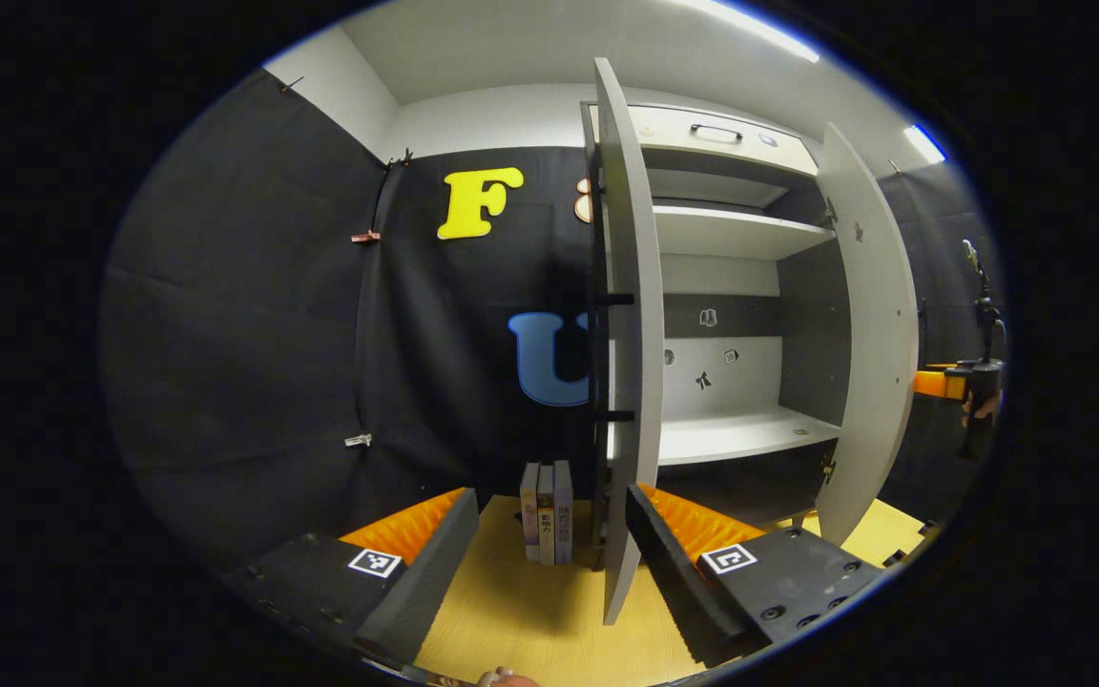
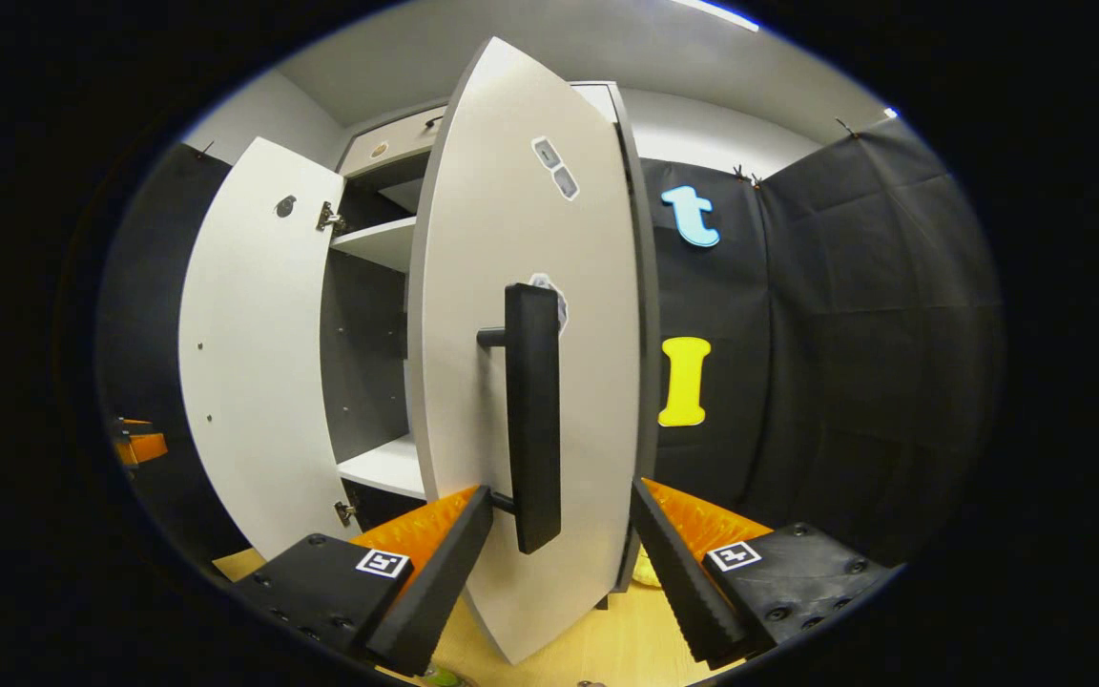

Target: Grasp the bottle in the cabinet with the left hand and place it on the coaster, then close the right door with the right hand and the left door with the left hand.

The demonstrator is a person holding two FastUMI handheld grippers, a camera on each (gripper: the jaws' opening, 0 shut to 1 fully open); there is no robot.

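Observation:
The grey cabinet (image 1: 731,286) stands with both doors open, and its lower shelf (image 1: 740,434) is bare. In the left gripper view the left door (image 1: 628,334) is seen edge-on. Its bottom corner hangs between the fingers of my open left gripper (image 1: 549,563), close to the right finger (image 1: 688,558). In the right gripper view the right door (image 2: 530,239) faces me. Its black handle (image 2: 532,410) sits between the spread fingers of my open right gripper (image 2: 559,553), nearer the left finger (image 2: 445,563). No bottle or coaster is clear to see.
A few upright books (image 1: 547,512) stand on the wooden table (image 1: 530,611) left of the cabinet. The right door (image 1: 869,334) swings far out, with the other gripper (image 1: 974,382) and a hand beyond it. The left door (image 2: 254,353) is wide open. Something yellowish (image 2: 645,571) lies by the door's foot.

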